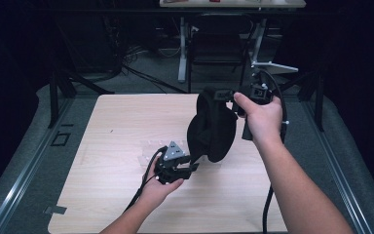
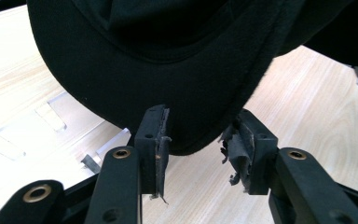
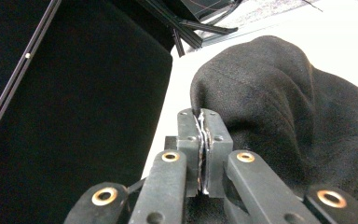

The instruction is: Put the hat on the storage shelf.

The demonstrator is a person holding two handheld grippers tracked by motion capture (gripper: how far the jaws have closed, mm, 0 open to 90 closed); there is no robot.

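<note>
- Nearest the person, the left gripper (image 1: pixel 187 165) sits low over the wooden table (image 1: pixel 121 126), held in the left hand (image 1: pixel 158 187). Its jaws stand apart, either side of the lowest edge of a black cap (image 1: pixel 212 126), not yet pinching it. Judging by that stance, it is lined up to take the brim.
- In the left gripper view the brim (image 2: pixel 177 93) hangs as a smooth, stiff curve of dark cloth, and the jaw pads (image 2: pixel 158 140) are frayed, their rubber facing torn and peeling at the edges.
- Beneath the cap lies a clear, flat plastic piece (image 2: pixel 32 135), hard-edged and nearly invisible against the pale wood grain.
- Farther out, the cap hangs clear of the table between the two grippers, above the table's middle-right; its crown is soft, matte fabric that folds in ridges.
- The right gripper (image 1: pixel 231 95), in the right hand (image 1: pixel 260 114), is raised highest; its jaws are pressed together on a fold of the cap's cloth, which seems to carry the cap's weight so the brim dangles toward the other gripper.
- Beyond the table are a dim floor and a chair (image 1: pixel 216 41).
</note>
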